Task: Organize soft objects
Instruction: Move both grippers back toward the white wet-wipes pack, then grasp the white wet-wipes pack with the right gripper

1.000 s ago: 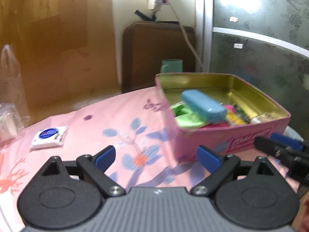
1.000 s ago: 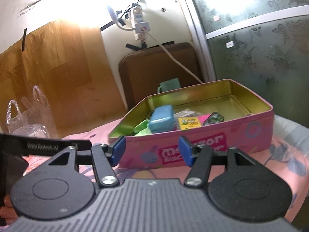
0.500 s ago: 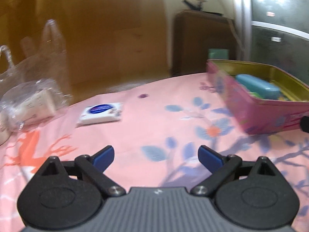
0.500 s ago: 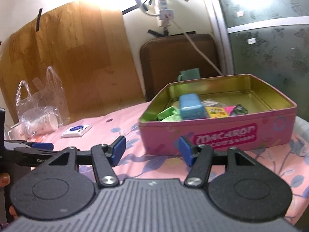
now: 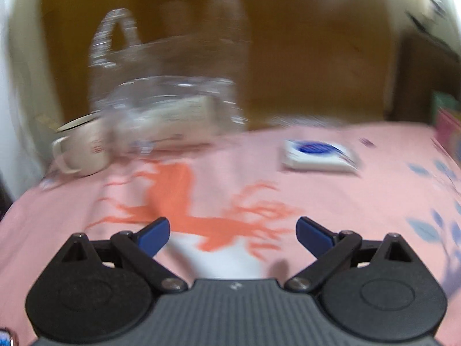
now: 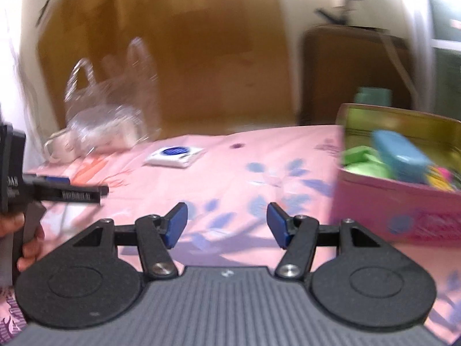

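Left tongs (image 5: 232,232) spread, nothing held, white tissue pack (image 5: 318,155) seen ahead on pink cloth (image 5: 345,201), right tongs (image 6: 227,225) spread, pink tin (image 6: 403,210) to right.

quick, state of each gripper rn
Left gripper: open, holding nothing.
Right gripper: open, holding nothing.
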Demonstrator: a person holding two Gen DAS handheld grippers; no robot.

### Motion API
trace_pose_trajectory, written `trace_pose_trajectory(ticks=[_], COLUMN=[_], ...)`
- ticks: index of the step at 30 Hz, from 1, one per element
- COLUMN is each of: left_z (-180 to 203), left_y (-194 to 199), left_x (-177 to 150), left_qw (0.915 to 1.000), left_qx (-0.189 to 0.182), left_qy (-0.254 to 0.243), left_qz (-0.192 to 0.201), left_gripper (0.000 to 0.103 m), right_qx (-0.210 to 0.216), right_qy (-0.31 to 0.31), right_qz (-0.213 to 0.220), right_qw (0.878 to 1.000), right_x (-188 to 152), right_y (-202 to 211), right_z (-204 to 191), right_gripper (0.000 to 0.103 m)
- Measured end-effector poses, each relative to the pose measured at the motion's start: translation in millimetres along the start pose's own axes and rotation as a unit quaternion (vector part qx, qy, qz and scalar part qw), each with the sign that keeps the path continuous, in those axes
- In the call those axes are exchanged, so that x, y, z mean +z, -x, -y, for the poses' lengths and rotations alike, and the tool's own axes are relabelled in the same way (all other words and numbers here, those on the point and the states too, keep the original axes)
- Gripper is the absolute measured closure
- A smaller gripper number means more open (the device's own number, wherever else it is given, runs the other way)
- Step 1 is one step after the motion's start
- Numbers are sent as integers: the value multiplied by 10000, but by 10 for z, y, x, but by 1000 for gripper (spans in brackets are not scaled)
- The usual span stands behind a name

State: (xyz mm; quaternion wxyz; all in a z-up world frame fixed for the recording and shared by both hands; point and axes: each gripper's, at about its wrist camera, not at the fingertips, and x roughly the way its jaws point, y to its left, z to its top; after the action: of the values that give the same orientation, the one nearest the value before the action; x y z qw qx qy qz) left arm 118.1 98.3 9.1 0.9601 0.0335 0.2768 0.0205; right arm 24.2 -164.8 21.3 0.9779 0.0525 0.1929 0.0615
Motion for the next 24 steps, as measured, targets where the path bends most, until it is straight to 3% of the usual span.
trace_pose_trajectory(ticks=[4,9,15,19,24], left_z=[-228,-282,-366,-355,-354], left_y=[-7,-26,-117,-134,-146], left_x=[2,1,-3,4,11], left_qw=[9980,9966,9933,9930,9926], left_qx=[58,-79,-321,-389,-434], left_qy=[634,821,1099,1098,1110], left_qz=[42,4,-148,-196,-240], left_gripper=[5,6,7,7,7], right_qx=[288,522,301,67,-199], right_qy=[301,-172,-487,-510,-3], right_qz=[-203,-490,-827,-1405,-1279], right_qw=[9989,9973,9949,9887,9916], right_x=[166,484,766,819,784], right_y=[-485,-1228,-2018,-2487,-2621], right_z=[-290,-479,-723,-841,-1041], right_gripper=[34,19,9,0,0])
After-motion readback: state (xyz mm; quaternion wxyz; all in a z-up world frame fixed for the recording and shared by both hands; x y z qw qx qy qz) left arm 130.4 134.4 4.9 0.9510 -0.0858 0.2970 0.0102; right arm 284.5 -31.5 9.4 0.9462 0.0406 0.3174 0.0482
